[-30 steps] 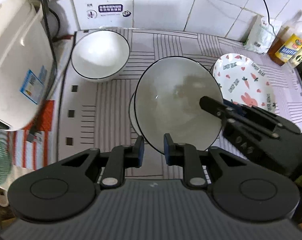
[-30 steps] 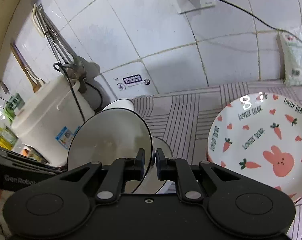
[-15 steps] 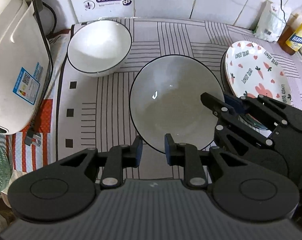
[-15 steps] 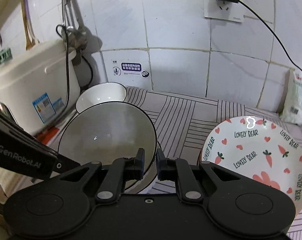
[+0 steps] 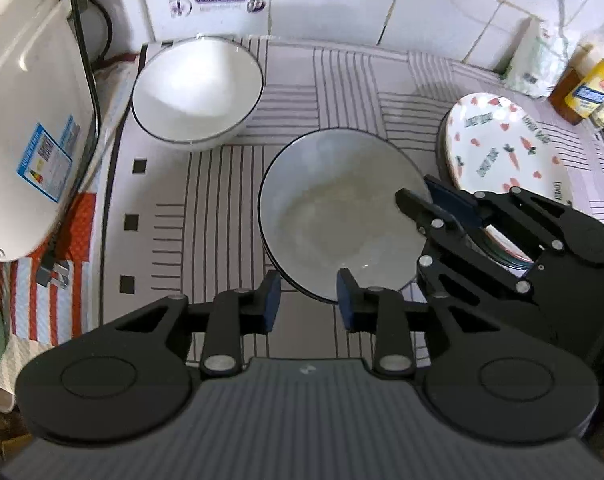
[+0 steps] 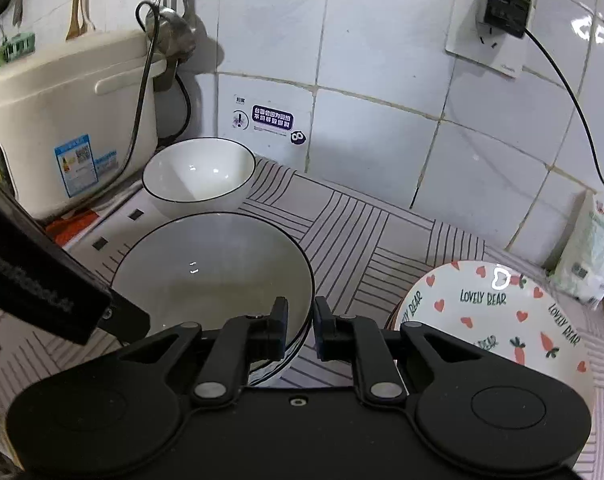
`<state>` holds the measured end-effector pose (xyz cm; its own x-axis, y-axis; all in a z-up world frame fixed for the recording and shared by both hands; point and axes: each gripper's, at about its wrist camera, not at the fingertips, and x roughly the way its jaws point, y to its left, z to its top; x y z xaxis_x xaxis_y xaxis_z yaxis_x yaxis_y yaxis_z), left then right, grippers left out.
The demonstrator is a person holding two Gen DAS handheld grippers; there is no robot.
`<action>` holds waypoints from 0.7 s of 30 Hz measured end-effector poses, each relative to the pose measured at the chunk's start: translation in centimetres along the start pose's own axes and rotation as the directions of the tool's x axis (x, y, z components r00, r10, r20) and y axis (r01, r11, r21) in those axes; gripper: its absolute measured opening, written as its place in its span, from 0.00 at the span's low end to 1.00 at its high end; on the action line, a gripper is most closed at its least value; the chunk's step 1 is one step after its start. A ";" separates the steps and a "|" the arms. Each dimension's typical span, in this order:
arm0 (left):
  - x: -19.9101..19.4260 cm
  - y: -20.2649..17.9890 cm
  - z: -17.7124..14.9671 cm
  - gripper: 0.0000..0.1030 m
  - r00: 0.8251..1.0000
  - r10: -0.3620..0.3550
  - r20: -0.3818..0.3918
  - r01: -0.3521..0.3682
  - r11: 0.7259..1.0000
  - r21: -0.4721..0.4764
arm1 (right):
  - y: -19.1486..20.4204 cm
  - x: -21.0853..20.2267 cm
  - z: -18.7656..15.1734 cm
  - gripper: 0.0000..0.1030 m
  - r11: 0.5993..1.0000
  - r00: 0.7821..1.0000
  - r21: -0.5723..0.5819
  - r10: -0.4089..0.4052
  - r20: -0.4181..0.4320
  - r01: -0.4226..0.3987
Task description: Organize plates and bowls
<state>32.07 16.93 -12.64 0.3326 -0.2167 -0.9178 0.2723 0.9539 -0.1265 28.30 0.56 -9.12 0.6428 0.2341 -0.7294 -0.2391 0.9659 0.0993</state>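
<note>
Home kitchen: tiled wall [image 6: 382,40], rice cooker [image 6: 62,120], hanging ladle [image 6: 170,28].

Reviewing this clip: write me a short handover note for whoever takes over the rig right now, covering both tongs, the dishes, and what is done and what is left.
Left tongs: jaws have just been opening; the near rim of the grey bowl sits between them, pads no longer pressing.
Right tongs: shut on that bowl's right rim.
Dishes: the grey bowl sits mid-mat, apparently nested on another bowl whose edge shows beneath it. A white bowl stands apart at the back left. The bunny plate tops a stack at the right.
Done: grey bowl set down.
Left: release the right tongs, then probably stack the white bowl with the others.
</note>
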 end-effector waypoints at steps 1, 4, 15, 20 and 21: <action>-0.5 -0.1 0.0 0.32 1.000 0.002 0.013 -0.002 1.000 0.010 | -0.3 -0.5 0.0 0.25 1.000 1.000 0.024 0.015 0.014 -0.016; -2.6 -0.1 -0.2 0.38 0.997 0.026 0.075 -0.029 0.999 0.046 | -1.2 -2.2 0.1 0.49 0.994 0.996 0.070 0.075 0.051 -0.079; -7.2 0.0 -1.9 0.46 0.985 0.070 0.160 -0.094 0.984 0.148 | -2.8 -6.8 0.9 0.69 0.975 0.973 0.073 0.203 0.112 -0.212; -7.8 1.1 -2.3 0.56 0.980 0.087 0.179 -0.111 0.986 0.127 | -2.1 -7.6 1.5 0.70 0.964 0.958 0.019 0.260 0.119 -0.264; -8.0 1.5 -2.3 0.59 0.979 0.087 0.187 -0.110 0.987 0.120 | -1.8 -7.7 1.8 0.70 0.962 0.955 0.002 0.272 0.114 -0.274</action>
<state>27.76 20.59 -6.38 0.5180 -0.1683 -0.8386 0.3401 0.9402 0.0214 25.06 -2.81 -2.47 0.6323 0.4991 -0.5926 -0.4046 0.8650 0.2968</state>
